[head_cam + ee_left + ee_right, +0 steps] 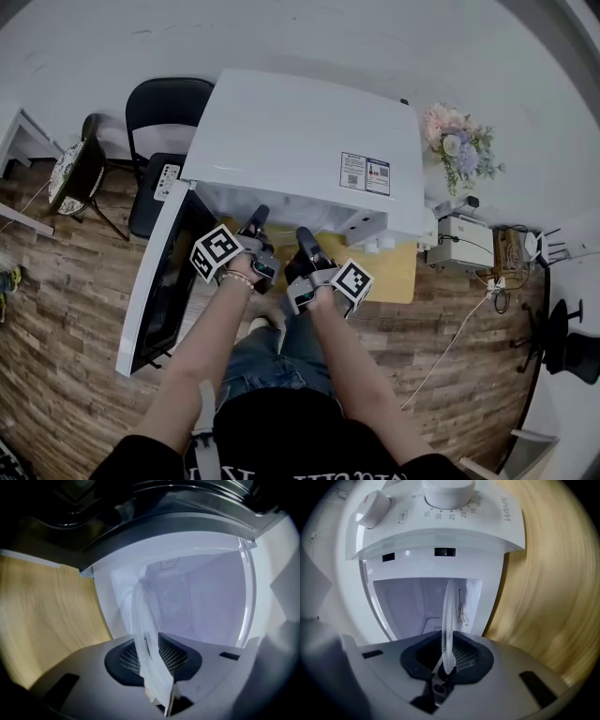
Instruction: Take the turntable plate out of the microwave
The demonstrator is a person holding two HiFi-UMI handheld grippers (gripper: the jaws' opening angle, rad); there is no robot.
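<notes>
The left tool [255, 220] and right tool [306, 236] are each clamped on the rim of the turntable plate [448, 620], one per side, probably for balance (glass slips easily), at the mouth of the open microwave [300, 141].

Clear glass turntable plate [448, 620], glossy white microwave [300, 131]

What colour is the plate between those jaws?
Clear, colourless glass. The turntable plate shows best in the right gripper view, edge-on.

Left claw [257, 219], right claw [306, 236], both clamped
</notes>
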